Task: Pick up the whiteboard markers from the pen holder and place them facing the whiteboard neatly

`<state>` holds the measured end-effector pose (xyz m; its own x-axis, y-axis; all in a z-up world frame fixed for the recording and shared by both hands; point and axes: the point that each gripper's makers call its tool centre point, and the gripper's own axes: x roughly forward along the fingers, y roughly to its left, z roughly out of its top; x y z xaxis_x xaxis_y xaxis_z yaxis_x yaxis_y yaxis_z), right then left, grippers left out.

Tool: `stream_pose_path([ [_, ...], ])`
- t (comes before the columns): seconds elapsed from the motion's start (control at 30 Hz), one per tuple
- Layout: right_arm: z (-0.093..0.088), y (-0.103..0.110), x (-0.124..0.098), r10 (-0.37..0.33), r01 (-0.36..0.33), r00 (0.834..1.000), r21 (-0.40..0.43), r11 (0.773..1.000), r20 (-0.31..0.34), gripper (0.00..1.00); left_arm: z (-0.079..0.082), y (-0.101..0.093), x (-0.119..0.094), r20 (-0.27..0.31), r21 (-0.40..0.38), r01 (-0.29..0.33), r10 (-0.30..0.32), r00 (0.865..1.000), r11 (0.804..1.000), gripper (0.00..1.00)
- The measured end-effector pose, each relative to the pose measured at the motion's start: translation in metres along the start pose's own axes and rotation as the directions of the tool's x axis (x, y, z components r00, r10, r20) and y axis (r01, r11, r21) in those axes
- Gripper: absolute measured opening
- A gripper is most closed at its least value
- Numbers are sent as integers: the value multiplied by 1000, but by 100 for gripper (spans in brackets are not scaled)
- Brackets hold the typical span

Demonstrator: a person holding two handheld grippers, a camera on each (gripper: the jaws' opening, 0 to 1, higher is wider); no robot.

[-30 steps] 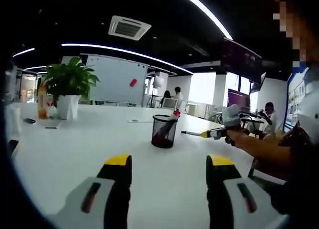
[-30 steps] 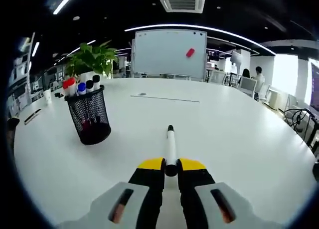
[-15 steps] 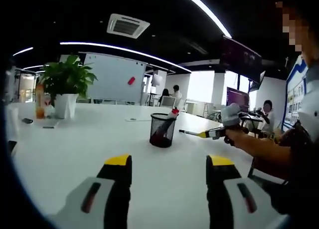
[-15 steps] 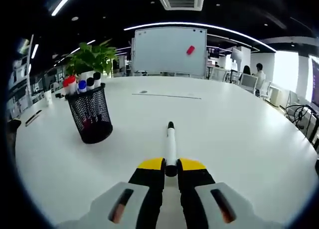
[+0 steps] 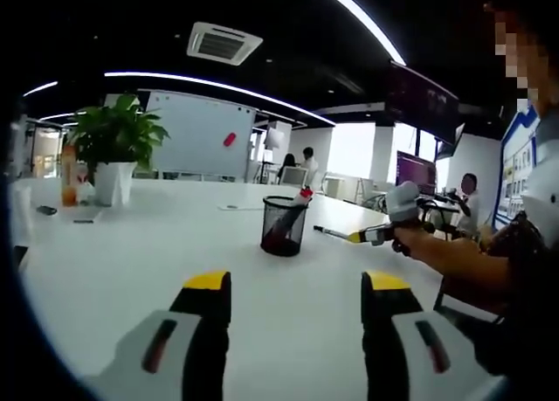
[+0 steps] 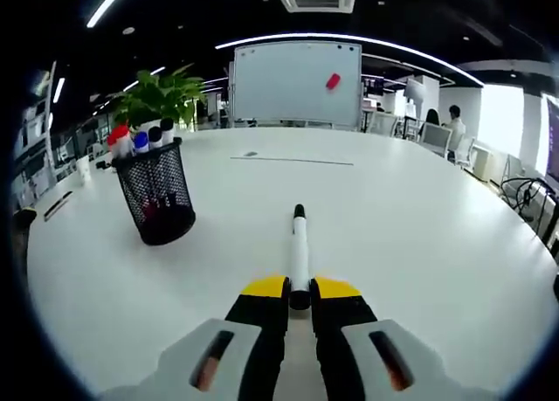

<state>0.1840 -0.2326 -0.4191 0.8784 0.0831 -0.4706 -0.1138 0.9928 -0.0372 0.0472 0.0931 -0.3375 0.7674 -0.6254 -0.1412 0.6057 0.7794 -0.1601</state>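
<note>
A black mesh pen holder (image 6: 155,197) stands on the white table (image 6: 419,226), left of my right gripper (image 6: 300,289). Several markers (image 6: 135,141) with red, blue and black caps stick out of it. My right gripper is shut on a white marker with a black cap (image 6: 299,248), which points toward the whiteboard (image 6: 295,83) at the far end. In the left gripper view the pen holder (image 5: 283,226) sits mid-table and my left gripper (image 5: 297,289) stands open with nothing between its fingers. There the right gripper (image 5: 395,222) comes in from the right, its marker (image 5: 333,234) near the holder.
A potted plant (image 5: 113,152) stands on the table's left side, with an orange bottle (image 5: 70,176) beside it. A thin strip (image 6: 293,161) lies far ahead on the table. A red eraser (image 6: 333,81) sticks to the whiteboard. People sit at the back right.
The right gripper view has dipped slightly, so the table and whiteboard sit a little higher; the marker stays in the shut jaws. The left gripper stays open.
</note>
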Motion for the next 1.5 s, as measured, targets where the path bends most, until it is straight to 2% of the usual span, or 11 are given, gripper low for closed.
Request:
stream_pose_path([
  [0.8,-4,1,3,15,-14,1000,21,1000,-12,14,-3,-1,1,-5,-8,2,-2,1000,1000,61],
  [1.5,-6,1,2,21,-22,1000,-35,999,-22,14,-2,1,-2,1,-12,-3,3,1000,1000,61],
])
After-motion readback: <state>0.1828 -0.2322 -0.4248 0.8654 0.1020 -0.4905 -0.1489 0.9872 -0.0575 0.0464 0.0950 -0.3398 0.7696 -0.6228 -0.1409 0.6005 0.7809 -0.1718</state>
